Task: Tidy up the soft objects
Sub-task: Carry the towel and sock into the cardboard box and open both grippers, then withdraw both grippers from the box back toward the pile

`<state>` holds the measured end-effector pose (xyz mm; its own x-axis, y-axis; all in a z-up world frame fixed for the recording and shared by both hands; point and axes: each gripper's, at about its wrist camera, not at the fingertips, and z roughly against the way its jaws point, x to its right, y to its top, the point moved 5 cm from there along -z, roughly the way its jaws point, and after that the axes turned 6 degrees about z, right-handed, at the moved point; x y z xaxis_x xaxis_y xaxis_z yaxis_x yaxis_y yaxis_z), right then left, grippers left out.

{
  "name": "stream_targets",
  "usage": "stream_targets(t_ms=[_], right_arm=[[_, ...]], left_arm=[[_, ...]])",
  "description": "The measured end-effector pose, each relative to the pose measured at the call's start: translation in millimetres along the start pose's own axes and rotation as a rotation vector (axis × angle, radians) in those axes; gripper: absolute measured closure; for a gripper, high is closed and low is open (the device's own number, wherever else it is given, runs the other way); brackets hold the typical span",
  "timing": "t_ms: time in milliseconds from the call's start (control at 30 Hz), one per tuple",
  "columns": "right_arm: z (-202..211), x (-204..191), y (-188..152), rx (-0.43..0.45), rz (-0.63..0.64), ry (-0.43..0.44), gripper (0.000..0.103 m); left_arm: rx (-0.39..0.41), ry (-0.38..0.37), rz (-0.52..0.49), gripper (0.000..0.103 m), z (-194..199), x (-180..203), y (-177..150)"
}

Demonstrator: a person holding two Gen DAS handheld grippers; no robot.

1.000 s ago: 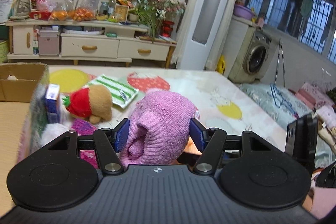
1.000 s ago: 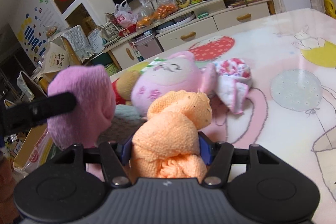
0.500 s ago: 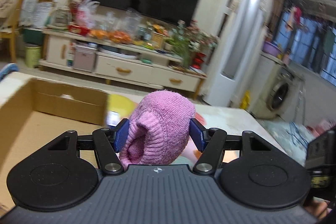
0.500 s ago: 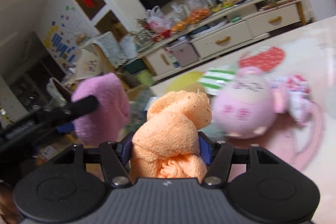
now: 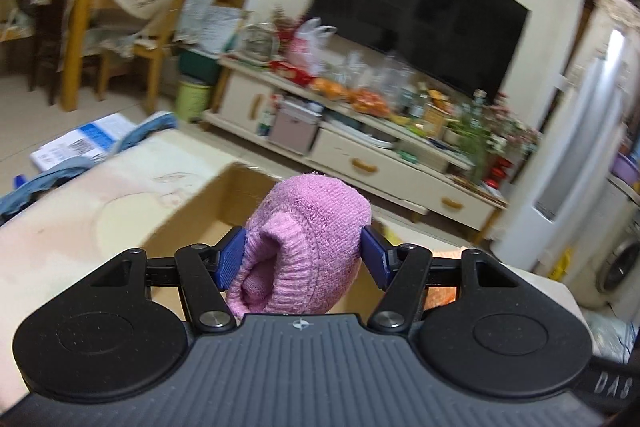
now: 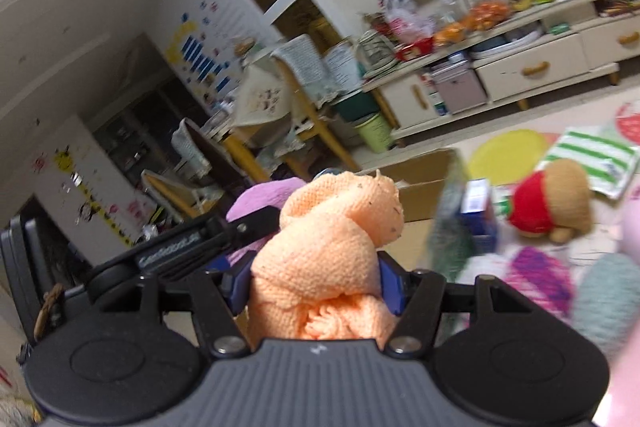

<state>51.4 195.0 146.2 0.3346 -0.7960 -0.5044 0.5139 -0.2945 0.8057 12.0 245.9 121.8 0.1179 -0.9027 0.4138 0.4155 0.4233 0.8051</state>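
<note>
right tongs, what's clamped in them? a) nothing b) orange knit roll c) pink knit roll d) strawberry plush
b: the right tongs are shut on the orange knit roll, whose sides press against both blue pads.

Legible text: the letters "DAS" in grey on the black strap (image 5: 614,383), below and right of the left gripper (image 5: 302,251). Lettering on the black gripper arm (image 6: 168,251) is too blurred to read.
</note>
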Motion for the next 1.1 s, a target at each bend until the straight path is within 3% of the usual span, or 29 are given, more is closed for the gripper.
stream_targets(t_ms=[233, 567, 667, 700, 900, 1000, 1100], right_arm=[[-26, -17, -20, -0.046, 0.077, -0.001, 0.041], [-47, -33, -51, -0.102, 0.192, -0.045, 0.034], [-46, -34, -55, -0.103, 0.210, -0.062, 0.023], [-44, -34, -56, -0.098, 0.213, -0.066, 0.022], [-23, -37, -52, -0.024, 0.257, -0.114, 0.015], [-9, -40, -52, 0.021, 0.298, -0.142, 0.004], [3, -41, -56, 0.049, 0.340, -0.163, 0.004]], left_arm=[[-0.017, 0.113, 0.053, 0.026, 0, -15, 3], [-0.081, 0.242, 0.044, 0.026, 11, -12, -7], [-0.043, 0.292, 0.026, 0.005, 17, -12, -3], [-0.029, 0.292, 0.024, 0.000, 20, -11, -1], [-0.019, 0.257, 0.007, 0.000, 26, -5, -2], [-0.010, 0.222, -0.002, 0.000, 29, -2, -4], [-0.002, 0.191, -0.001, 0.000, 30, 0, -5]])
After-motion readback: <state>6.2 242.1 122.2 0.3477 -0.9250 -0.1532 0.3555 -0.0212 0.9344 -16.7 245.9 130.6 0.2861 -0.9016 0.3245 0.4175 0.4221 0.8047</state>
